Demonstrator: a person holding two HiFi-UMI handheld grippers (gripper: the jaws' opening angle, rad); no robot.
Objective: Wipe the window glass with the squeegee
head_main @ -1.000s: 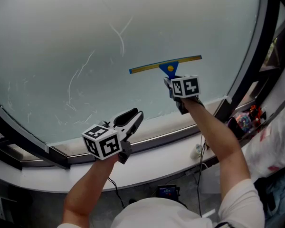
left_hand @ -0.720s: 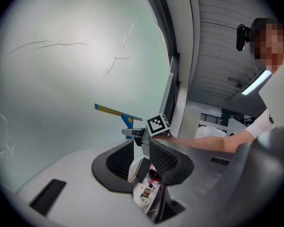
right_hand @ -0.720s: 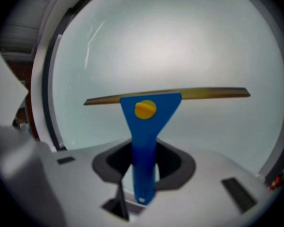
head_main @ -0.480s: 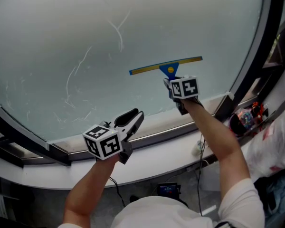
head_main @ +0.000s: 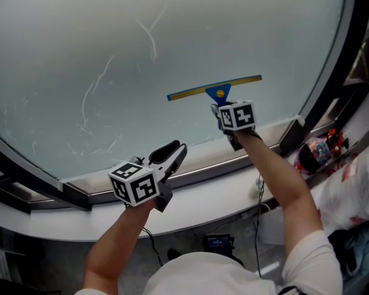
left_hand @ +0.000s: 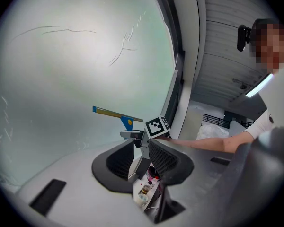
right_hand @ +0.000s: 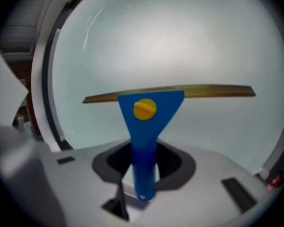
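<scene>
Since a second ago the squeegee (head_main: 216,88) has slid a little lower on the window glass (head_main: 172,35), closer to the white sill (head_main: 221,183), and the left gripper (head_main: 172,155) has sunk slightly too. The glass fills the far side of the scene, with thin streaks (head_main: 92,103) on its left part. The squeegee's long blade lies across the lower right of the pane and seems to rest on it. The right gripper (right_hand: 144,174) is clamped on the lower end of the blue handle. The left gripper waits near the sill, jaws apart around nothing. The squeegee looks light, with a stiff plastic handle and probably a soft blade edge. The handle is the place to grip, though smooth plastic may twist under pressure.
</scene>
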